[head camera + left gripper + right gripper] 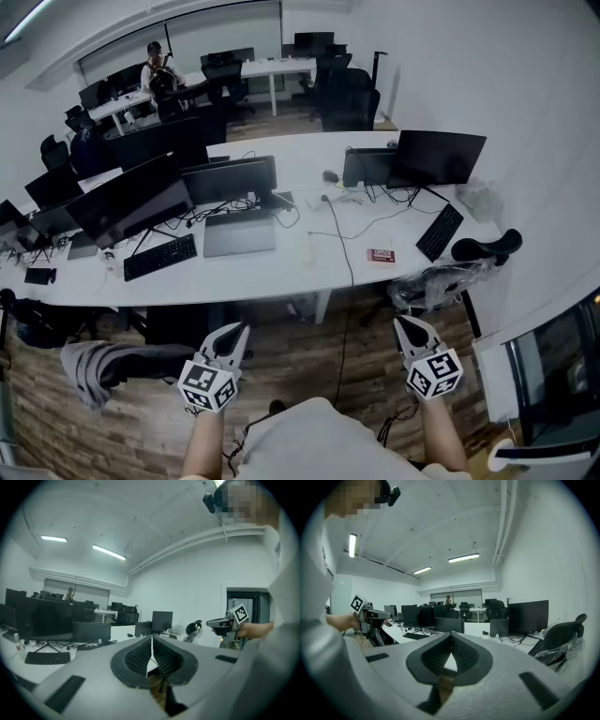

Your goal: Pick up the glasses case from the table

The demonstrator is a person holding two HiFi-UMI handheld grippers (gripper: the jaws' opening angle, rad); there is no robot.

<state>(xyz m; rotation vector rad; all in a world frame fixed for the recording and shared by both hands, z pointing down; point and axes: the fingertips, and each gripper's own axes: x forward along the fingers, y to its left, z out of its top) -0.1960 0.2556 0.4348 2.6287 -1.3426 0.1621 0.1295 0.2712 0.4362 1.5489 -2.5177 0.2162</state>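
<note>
Lying close to the near edge of the table (281, 274), toward its right end, is a small reddish box (381, 255). It is probably the case, though it is too small to be sure. A black cable (345, 255) runs just left of it. A keyboard (439, 232) lies to its right and a little farther off, and a chair (441, 279) stands off the near edge beside it. The left gripper (236, 334) and the right gripper (405, 326) hang over the floor on the near side, well apart from the box. Each has its jaws pressed together with nothing between them.

Reaching in with the jaws together would only shove the box along the table, so they must spread first. The box lies flat and low, so the pads could scrape the tabletop or slip off its edges. The cable sits near enough to snag. The chair crowds any approach from the right.

Only the head view shows the box and its neighbours. Both gripper views look almost level across the room, and the case cannot be made out in either. What they show instead is the jaw tips meeting, and each shows the other gripper off to one side.
</note>
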